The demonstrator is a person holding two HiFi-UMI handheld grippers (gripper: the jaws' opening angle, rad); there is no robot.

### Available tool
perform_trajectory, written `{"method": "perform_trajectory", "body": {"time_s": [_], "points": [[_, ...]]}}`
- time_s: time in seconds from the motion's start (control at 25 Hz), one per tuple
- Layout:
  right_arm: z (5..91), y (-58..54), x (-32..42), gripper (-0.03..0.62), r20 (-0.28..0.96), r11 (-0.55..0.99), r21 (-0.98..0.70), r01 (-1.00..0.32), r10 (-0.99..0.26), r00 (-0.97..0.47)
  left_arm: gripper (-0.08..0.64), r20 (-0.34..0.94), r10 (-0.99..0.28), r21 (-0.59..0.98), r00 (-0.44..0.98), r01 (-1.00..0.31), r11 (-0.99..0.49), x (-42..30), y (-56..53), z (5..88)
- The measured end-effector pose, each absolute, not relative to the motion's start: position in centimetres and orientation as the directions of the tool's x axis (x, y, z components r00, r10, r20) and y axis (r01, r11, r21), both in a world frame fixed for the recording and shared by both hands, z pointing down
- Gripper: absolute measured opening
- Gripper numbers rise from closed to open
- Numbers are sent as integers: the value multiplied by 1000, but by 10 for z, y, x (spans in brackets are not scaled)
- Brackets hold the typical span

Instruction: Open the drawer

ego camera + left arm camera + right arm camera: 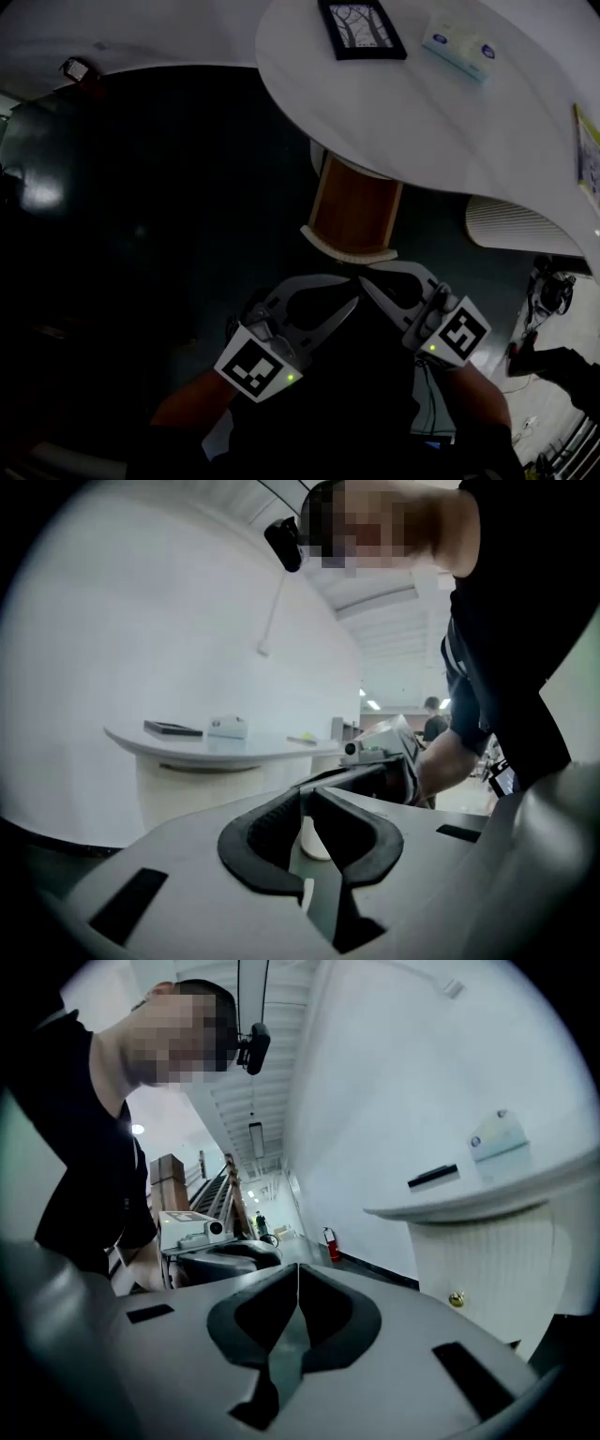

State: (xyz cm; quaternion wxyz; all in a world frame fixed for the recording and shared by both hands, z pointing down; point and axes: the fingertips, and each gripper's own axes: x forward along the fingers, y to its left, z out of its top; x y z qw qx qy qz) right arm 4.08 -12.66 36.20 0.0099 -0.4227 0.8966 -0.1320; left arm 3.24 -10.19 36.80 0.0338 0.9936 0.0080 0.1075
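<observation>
Under the white curved desk top [422, 112], the drawer [354, 211] stands pulled out. Its brown wooden inside shows, and its white front [349, 249] faces me. Both grippers hover close to my body, just short of the drawer front and apart from it. My left gripper [352, 302] [305, 799] has its jaws together and holds nothing. The right gripper [364, 284] [298, 1269] is shut and empty too, and its tip crosses near the left one. A small brass knob [457, 1299] sits on the white ribbed cabinet front in the right gripper view.
A black picture frame [361, 28] and a tissue box [457, 42] lie on the desk top. A white ribbed cabinet [511, 225] stands at the right, with cables [553, 291] on the floor beside it. Dark floor spreads to the left.
</observation>
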Motion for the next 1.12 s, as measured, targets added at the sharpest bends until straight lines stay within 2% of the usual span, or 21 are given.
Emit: {"method": "perform_trajectory", "body": {"time_s": [0.2, 0.32, 0.52, 0.76, 1.12], "points": [[268, -112, 26, 16, 103, 555, -238, -797, -802, -589, 46, 204, -60, 114, 977, -84, -990, 12, -97, 272], [207, -102, 21, 17, 93, 529, -246, -812, -821, -563, 46, 145, -131, 195, 981, -158, -968, 0, -98, 207], [124, -85, 10, 17, 81, 492, -256, -832, -847, -526, 43, 123, -156, 219, 980, -180, -959, -15, -94, 127], [58, -66, -9, 17, 35, 473, -238, -849, -869, -494, 26, 127, -164, 163, 978, -183, -969, -34, -81, 72], [23, -22, -9, 15, 6, 489, -217, -845, -865, -502, 12, 112, -234, 110, 966, -246, -963, -41, -42, 31]]}}
